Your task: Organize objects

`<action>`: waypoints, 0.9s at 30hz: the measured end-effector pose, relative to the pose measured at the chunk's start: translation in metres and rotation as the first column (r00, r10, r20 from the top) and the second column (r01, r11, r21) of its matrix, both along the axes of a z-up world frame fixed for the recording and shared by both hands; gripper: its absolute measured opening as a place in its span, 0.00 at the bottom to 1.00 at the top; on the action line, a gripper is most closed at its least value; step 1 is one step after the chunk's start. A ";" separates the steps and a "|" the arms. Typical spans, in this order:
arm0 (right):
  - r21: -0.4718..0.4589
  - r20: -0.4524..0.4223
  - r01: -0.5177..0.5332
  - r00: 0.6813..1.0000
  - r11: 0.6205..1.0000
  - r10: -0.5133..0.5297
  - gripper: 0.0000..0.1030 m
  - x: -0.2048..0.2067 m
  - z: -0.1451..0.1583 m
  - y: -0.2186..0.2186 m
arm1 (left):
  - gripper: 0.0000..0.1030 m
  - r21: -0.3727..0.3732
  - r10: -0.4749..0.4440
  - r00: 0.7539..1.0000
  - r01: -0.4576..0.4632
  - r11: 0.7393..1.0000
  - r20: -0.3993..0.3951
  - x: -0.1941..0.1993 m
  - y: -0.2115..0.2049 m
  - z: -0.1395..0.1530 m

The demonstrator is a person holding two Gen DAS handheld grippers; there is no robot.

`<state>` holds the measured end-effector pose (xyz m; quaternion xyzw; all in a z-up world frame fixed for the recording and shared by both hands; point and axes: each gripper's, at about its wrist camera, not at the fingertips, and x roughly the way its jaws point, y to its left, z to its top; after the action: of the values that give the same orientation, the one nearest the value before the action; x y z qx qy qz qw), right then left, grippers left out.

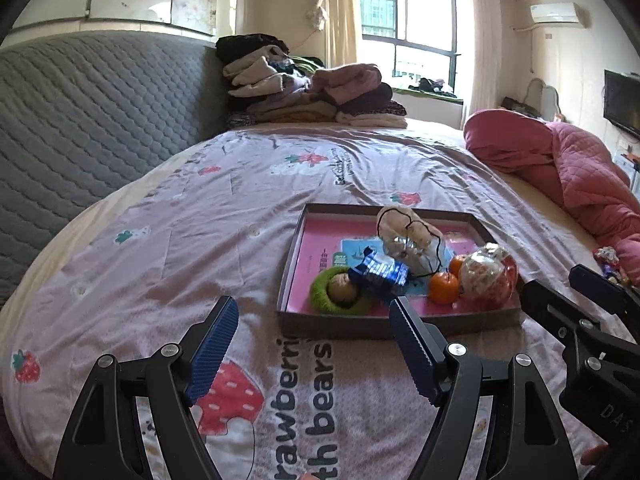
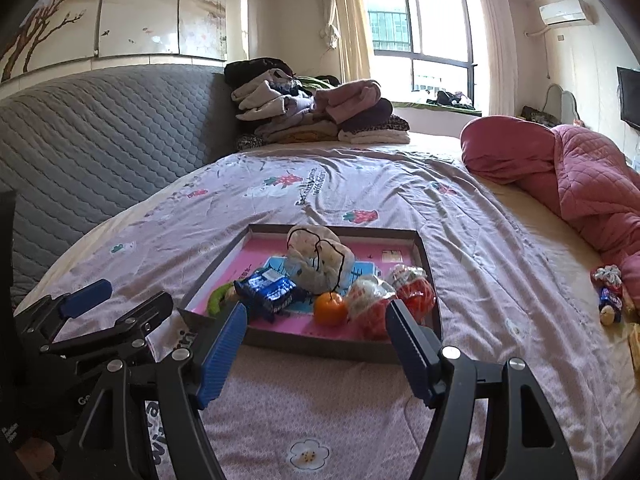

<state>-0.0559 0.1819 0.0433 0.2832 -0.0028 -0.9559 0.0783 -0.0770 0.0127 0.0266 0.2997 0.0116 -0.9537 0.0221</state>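
A shallow cardboard tray (image 1: 400, 326) with a pink printed floor lies flat on the pink strawberry-print quilt (image 1: 180, 248), its long axis running left to right across the bed, one long wall toward the cameras. Inside, along the near wall, sit one green knitted ring (image 1: 322, 290) cupping a tan ball, one blue snack packet (image 1: 380, 274) lying slantwise with its long side running from near left to far right, and two oranges (image 1: 443, 287), one just behind the other. At the right end are two clear bags with red contents (image 2: 416, 294), touching each other. One pale bag with black cord handles (image 2: 316, 260) stands upright near the tray's middle.

The left gripper (image 1: 314, 350) hovers over the quilt just short of the tray's near wall, its jaws spread wide, nothing between them. The right gripper (image 2: 316, 348) hangs likewise at the near wall, jaws apart and empty.

A small cluster of loose items (image 2: 610, 294) lies well apart at the far right, beside the rumpled pink blanket (image 2: 580, 172). Folded clothes (image 1: 304, 88) are stacked at the bed's far end.
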 end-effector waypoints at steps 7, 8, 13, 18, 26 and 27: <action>0.025 0.008 0.024 1.000 0.999 -0.024 0.69 0.004 -0.013 -0.004 | 0.76 -0.002 -0.020 0.999 0.020 1.000 0.029 0.007 0.005 -0.014; 0.028 0.016 0.029 0.999 0.999 -0.030 0.69 0.003 -0.016 -0.004 | 0.76 0.001 -0.025 0.999 0.025 1.000 0.035 0.007 0.005 -0.016; 0.029 0.037 0.038 0.999 0.999 -0.039 0.69 0.003 -0.025 -0.004 | 0.76 0.005 -0.029 0.998 0.029 1.000 0.059 0.008 0.007 -0.027; 0.023 0.043 0.049 0.998 0.999 -0.049 0.69 0.004 -0.030 -0.004 | 0.76 0.013 -0.013 0.998 0.013 1.000 0.054 0.007 0.005 -0.031; 0.024 0.062 0.072 0.995 0.997 -0.073 0.69 0.003 -0.039 0.000 | 0.76 -0.007 0.020 0.998 -0.019 1.000 0.063 0.006 0.001 -0.039; 0.026 0.065 0.074 0.995 0.997 -0.076 0.69 0.003 -0.040 0.000 | 0.76 -0.009 0.023 0.998 -0.022 1.000 0.063 0.007 0.000 -0.039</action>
<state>-0.0529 0.1822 0.0030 0.3151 -0.0046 -0.9483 0.0389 -0.0704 0.0126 -0.0126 0.3292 0.0104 -0.9436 0.0342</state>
